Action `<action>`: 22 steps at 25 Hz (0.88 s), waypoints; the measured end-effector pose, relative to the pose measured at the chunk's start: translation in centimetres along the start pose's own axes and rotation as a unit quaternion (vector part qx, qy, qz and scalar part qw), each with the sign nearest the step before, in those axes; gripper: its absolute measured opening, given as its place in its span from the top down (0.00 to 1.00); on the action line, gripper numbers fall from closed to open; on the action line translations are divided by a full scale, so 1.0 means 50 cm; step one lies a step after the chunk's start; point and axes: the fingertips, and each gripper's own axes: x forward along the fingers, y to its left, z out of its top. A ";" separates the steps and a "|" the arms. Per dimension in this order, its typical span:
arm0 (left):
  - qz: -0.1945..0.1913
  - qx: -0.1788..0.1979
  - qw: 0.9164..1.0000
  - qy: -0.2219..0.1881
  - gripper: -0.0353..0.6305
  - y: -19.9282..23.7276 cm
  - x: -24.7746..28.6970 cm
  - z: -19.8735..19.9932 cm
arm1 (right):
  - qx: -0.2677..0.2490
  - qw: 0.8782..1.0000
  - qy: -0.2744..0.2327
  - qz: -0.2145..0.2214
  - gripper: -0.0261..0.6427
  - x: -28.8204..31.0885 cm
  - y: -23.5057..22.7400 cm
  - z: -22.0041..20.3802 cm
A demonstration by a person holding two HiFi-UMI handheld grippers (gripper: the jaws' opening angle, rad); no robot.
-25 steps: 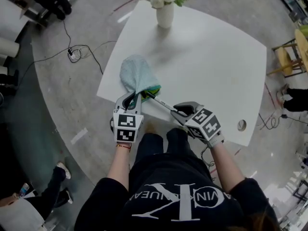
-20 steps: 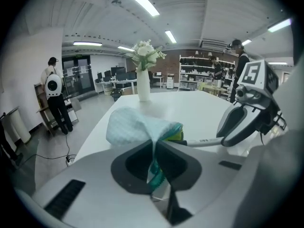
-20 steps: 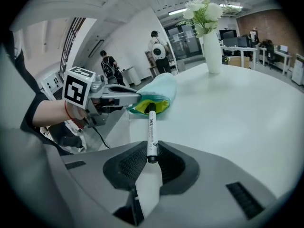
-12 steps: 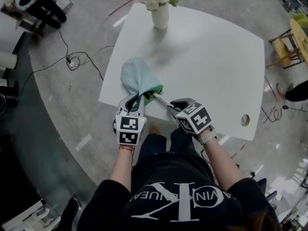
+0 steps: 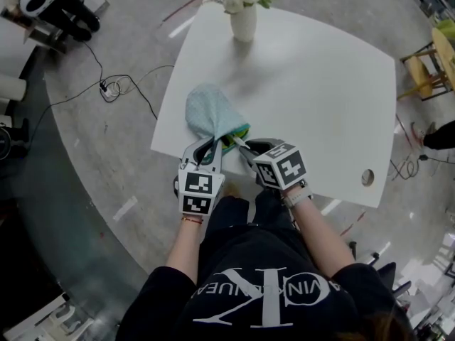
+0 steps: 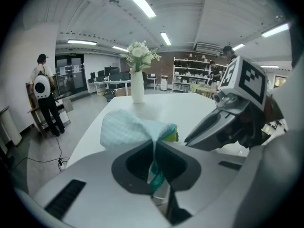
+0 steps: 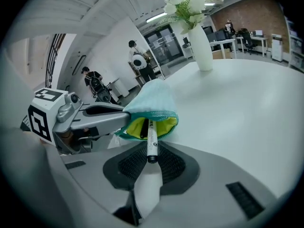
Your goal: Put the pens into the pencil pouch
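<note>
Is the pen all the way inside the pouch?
No, the pen sticks out of the pouch, its back end held in the right gripper.

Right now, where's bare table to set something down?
The right half of the table is bare, from the flower vase down to the round hole. There is also a strip between the vase and the pencil pouch. Crowded: the near-left corner, with the pen tip in the pouch mouth.

Open-plan lab-office: desks (image 6: pixel 113 82), storage shelves (image 6: pixel 190 74), strip lights (image 6: pixel 137 1).
</note>
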 end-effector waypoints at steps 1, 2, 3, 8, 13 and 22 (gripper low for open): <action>-0.002 0.000 1.000 0.000 0.91 -0.001 0.000 0.000 | 0.003 1.000 -0.005 -0.001 0.84 0.003 0.002 0.007; -0.004 0.000 1.000 0.000 0.91 -0.002 0.001 0.001 | 0.007 1.000 -0.010 0.000 0.84 0.005 0.003 0.014; -0.006 0.000 1.000 0.000 0.91 -0.003 0.003 0.002 | 0.011 1.000 -0.015 0.001 0.84 0.008 0.005 0.021; -0.017 0.003 1.000 -0.002 0.91 -0.008 0.010 0.009 | 0.029 0.999 -0.032 -0.001 0.84 0.024 0.003 0.043; -0.031 0.008 0.999 -0.007 0.91 -0.018 0.013 0.020 | 0.036 0.998 -0.049 -0.007 0.84 0.031 -0.001 0.061; -0.048 0.018 0.999 -0.012 0.91 -0.031 0.015 0.036 | 0.003 0.997 -0.049 -0.065 0.83 0.036 -0.028 0.068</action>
